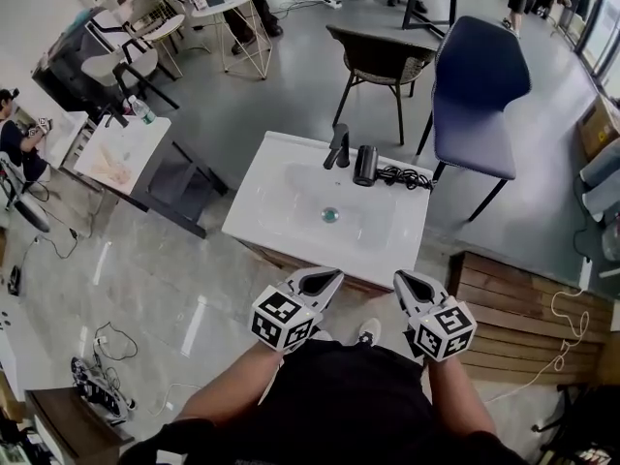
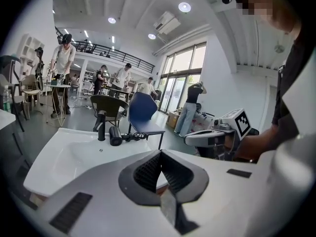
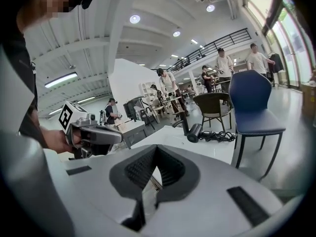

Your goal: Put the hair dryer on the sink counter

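Left gripper (image 1: 327,279) and right gripper (image 1: 406,282), both clenched empty, hang by the near edge of the sink counter (image 1: 412,240), whose far rim already bears the hair dryer (image 1: 366,165) beside the faucet (image 1: 338,146); placement appears complete, requiring only staying clear.

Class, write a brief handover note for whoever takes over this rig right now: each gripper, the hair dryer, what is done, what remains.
Left gripper: jaws shut, empty, held by the sink counter's near edge.
Right gripper: the same.
Hair dryer: lying on the counter behind the basin, right of the faucet, with its cord bunched beside it.
Done: the dryer appears placed.
Left: nothing obvious.
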